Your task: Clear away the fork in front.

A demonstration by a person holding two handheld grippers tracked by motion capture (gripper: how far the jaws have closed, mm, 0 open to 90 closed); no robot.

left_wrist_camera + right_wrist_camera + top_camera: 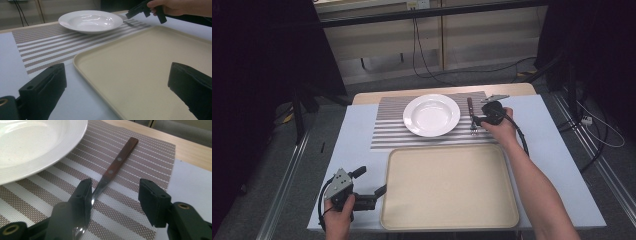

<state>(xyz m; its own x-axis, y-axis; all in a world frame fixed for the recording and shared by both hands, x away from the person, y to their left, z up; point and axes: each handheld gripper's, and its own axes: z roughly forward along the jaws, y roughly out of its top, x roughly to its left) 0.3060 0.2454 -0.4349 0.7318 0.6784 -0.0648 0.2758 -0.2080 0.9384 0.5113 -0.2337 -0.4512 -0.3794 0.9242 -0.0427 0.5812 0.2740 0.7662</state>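
The right gripper (113, 197), jaws spread, straddles the fork (111, 171) on the striped placemat (140, 157); its steel neck lies between them. Thin, stiff, probably slippery, so pinch near the wooden handle. The left gripper (117, 85) hangs open.

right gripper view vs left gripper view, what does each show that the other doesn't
Right gripper view alone: the fork's brown wooden handle with two rivets, lying on the mat between the open right tongs, and a strip of wooden table edge.

Left gripper view alone: the beige tray, the open left tongs at its near corner, and a hand holding the other tongs by the plate.

Both: the white plate and the striped mat on the pale table cover.
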